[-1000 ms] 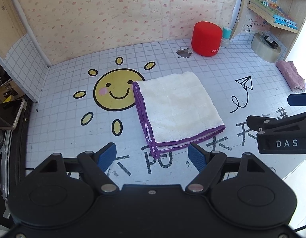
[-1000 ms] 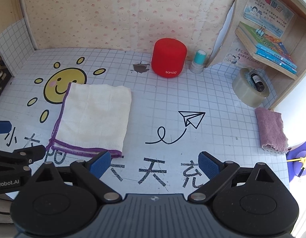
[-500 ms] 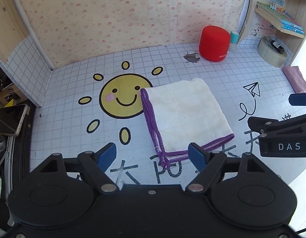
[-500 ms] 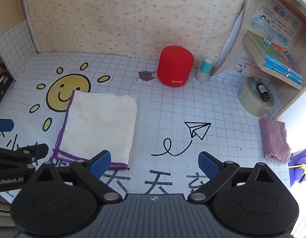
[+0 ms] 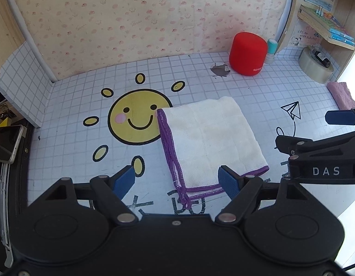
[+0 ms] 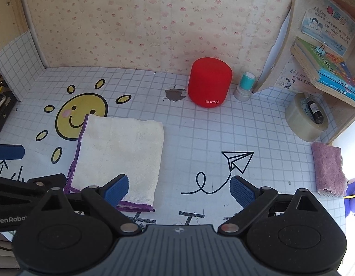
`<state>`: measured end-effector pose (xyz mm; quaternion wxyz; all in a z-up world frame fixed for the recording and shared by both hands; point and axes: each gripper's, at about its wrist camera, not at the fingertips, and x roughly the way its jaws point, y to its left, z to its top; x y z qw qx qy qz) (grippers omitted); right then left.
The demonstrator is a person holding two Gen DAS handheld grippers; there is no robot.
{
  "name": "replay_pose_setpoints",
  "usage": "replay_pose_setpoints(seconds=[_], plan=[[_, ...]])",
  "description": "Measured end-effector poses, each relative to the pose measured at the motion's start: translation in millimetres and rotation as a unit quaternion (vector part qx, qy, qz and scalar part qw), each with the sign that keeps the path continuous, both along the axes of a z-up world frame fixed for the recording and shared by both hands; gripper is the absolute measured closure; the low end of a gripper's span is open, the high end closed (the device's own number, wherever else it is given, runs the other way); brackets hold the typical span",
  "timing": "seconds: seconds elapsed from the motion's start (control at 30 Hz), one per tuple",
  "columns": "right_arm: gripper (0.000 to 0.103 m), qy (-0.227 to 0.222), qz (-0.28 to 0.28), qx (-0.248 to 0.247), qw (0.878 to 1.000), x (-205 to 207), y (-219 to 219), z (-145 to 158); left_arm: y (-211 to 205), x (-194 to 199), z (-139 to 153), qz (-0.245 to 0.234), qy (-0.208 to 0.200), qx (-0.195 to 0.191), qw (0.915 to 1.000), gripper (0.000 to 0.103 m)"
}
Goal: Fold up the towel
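towel (image 5: 212, 142): cream with purple trim, already folded into a squarish stack, lying flat on the gridded tabletop (image 5: 200, 73), its 9 o'clock edge overlapping the sun face sticker (image 5: 137, 117)

left hand-held gripper (image 5: 177, 180): hanging over the towel's 6 o'clock corner, jaws spread wide, grabbing nothing; whether a pad is touching the cloth, can't tell

right hand-held gripper (image 6: 179, 189): also released, sitting at about 3 o'clock of the towel, left pad over the towel's near right corner

red speaker (image 5: 247, 56): standing at 1 o'clock of the towel, well apart

tape roll (image 6: 304, 119): chilling at the 3 o'clock edge under the shelf

pink cloth (image 6: 328, 168): lying just beside the tape roll at its 6 o'clock
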<state>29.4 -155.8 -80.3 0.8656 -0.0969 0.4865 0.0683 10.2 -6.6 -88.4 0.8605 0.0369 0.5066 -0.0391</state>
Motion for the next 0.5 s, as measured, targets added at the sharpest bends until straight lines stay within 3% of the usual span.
replay_pose_setpoints(seconds=[0.5], plan=[[0.008, 0.004, 0.006, 0.003, 1.0, 5.3, 4.1, -1.6, 10.0, 5.4, -1.3, 0.021, 0.009, -0.016, 0.9996, 0.024]])
